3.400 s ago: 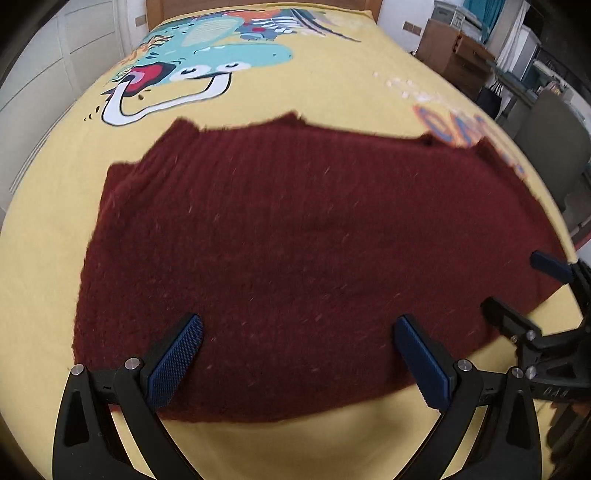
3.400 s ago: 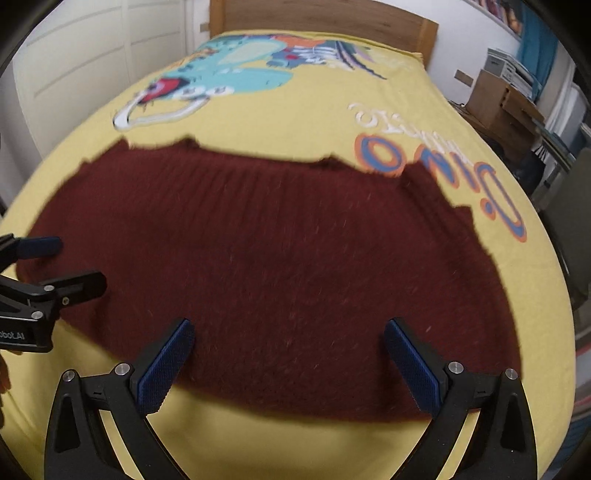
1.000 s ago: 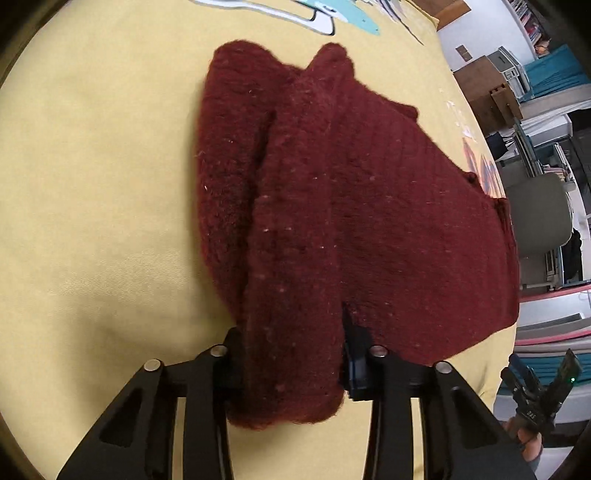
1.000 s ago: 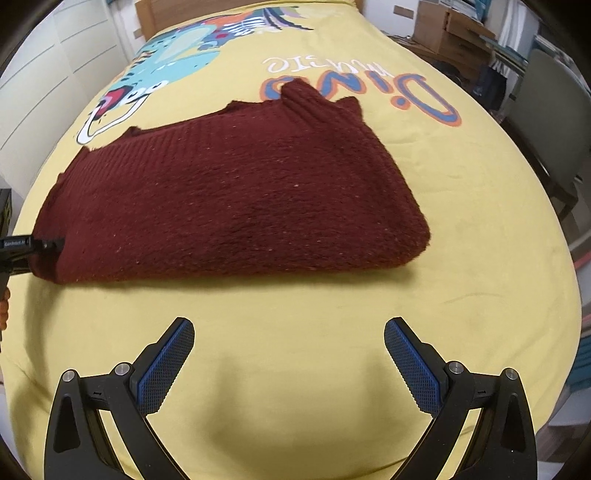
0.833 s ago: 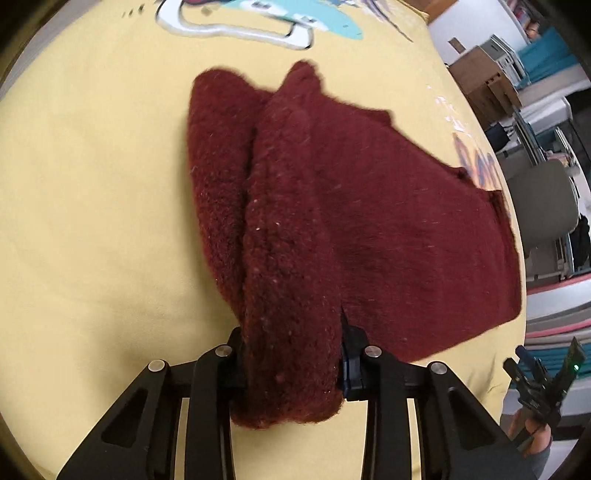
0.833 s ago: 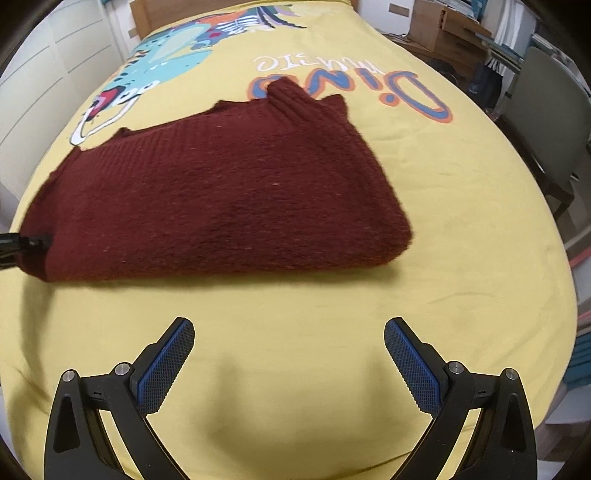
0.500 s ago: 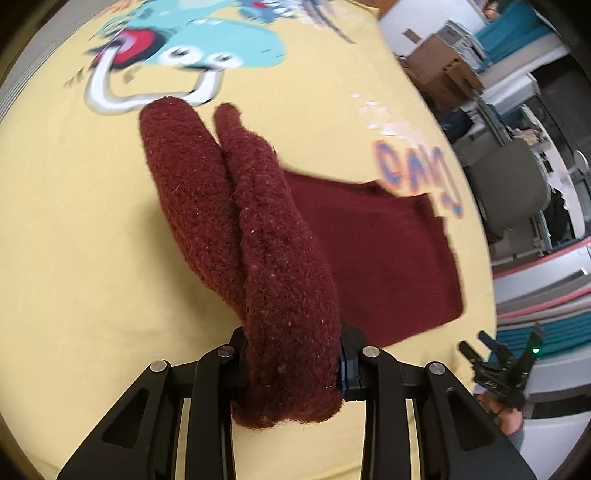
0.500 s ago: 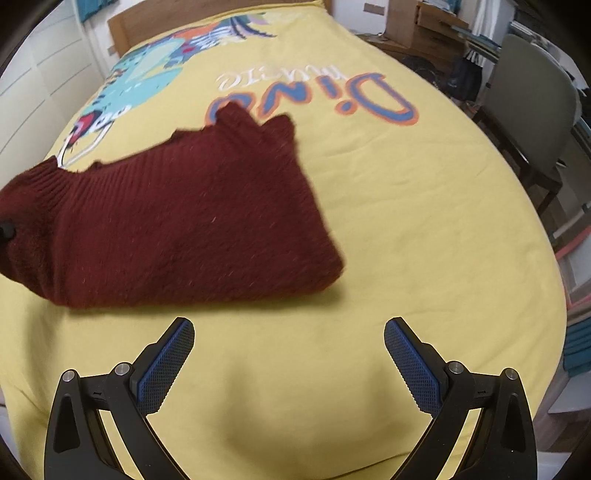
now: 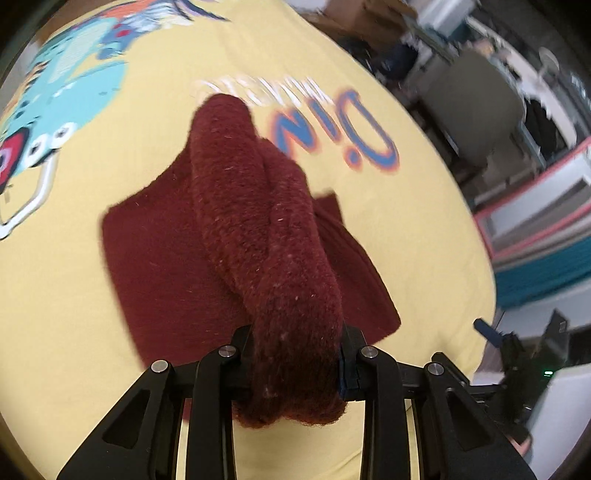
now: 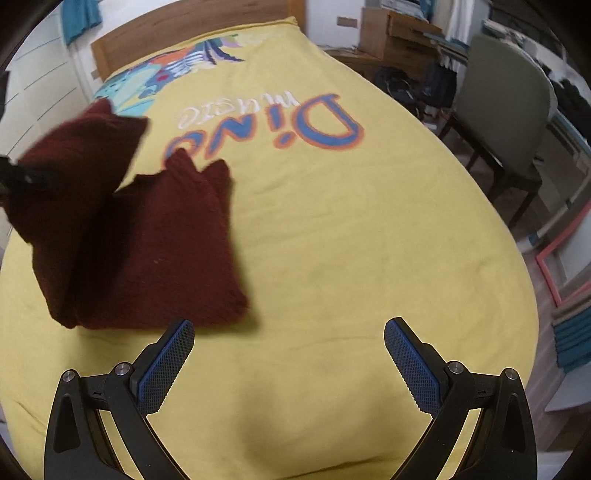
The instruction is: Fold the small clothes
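Note:
A dark red knit sweater lies on the yellow bedspread. My left gripper is shut on one folded end of it and holds that end lifted over the rest. In the right wrist view the sweater sits at the left, its raised end hanging from the left gripper. My right gripper is open and empty above bare bedspread, to the right of the sweater's near corner. It also shows blurred at the right edge of the left wrist view.
The bedspread carries a "Dino" print and a cartoon dinosaur. A wooden headboard is at the far end. A grey chair, cardboard boxes and a pink-framed panel stand off the right side.
My left gripper closed on the sweater's left end, lifted it and has carried it rightward over the rest. The right gripper let go, backed off and stays open.

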Action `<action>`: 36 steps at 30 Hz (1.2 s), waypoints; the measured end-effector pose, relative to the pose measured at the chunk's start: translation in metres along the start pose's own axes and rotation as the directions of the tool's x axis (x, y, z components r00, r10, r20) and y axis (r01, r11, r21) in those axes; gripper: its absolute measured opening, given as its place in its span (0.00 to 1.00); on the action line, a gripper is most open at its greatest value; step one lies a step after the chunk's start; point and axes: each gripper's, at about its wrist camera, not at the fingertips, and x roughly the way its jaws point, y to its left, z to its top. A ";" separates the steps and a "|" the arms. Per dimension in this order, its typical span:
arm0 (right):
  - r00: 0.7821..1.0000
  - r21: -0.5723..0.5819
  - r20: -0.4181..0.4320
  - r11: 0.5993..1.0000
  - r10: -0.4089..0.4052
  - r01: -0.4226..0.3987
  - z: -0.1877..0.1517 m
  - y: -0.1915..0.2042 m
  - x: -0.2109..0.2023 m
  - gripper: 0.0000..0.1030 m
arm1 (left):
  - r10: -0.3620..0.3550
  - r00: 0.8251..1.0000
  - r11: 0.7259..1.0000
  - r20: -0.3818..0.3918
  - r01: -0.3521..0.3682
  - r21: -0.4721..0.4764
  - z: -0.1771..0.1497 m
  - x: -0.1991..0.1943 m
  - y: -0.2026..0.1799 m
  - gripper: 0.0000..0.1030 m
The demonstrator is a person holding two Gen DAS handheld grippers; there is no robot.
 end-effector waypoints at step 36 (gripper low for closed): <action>0.997 -0.063 0.001 0.995 0.072 -0.072 0.048 0.021 -0.014 1.00 | 0.209 0.953 0.975 0.217 -0.185 -0.125 -0.057 -0.080 0.048 0.99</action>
